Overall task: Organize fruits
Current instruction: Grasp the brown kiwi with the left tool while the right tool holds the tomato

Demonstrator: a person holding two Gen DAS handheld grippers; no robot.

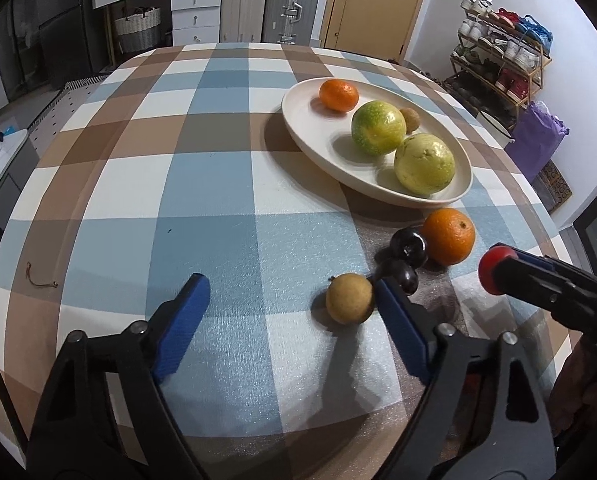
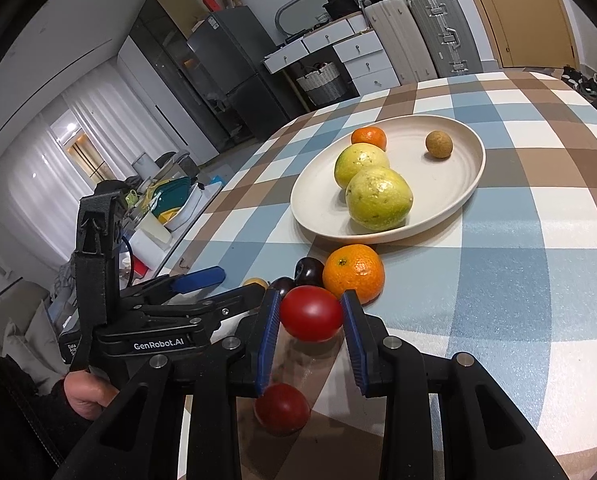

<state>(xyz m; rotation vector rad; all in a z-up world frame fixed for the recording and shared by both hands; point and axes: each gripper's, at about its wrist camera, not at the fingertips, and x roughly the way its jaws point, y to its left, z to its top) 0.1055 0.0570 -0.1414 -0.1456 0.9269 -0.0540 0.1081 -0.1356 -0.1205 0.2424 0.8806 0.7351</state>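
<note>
The right gripper (image 2: 311,312) clamps a red tomato (image 2: 311,313) between its pads just short of the orange (image 2: 353,273) and plate (image 2: 464,196) ahead, while the left gripper (image 1: 292,292) gapes wide, its right pad touching a small yellow fruit (image 1: 349,298).

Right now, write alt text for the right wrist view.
The right gripper clamps a red tomato above a checked table; a second tomato lies below. Beyond, an orange, dark plums and a plate of fruit.
</note>
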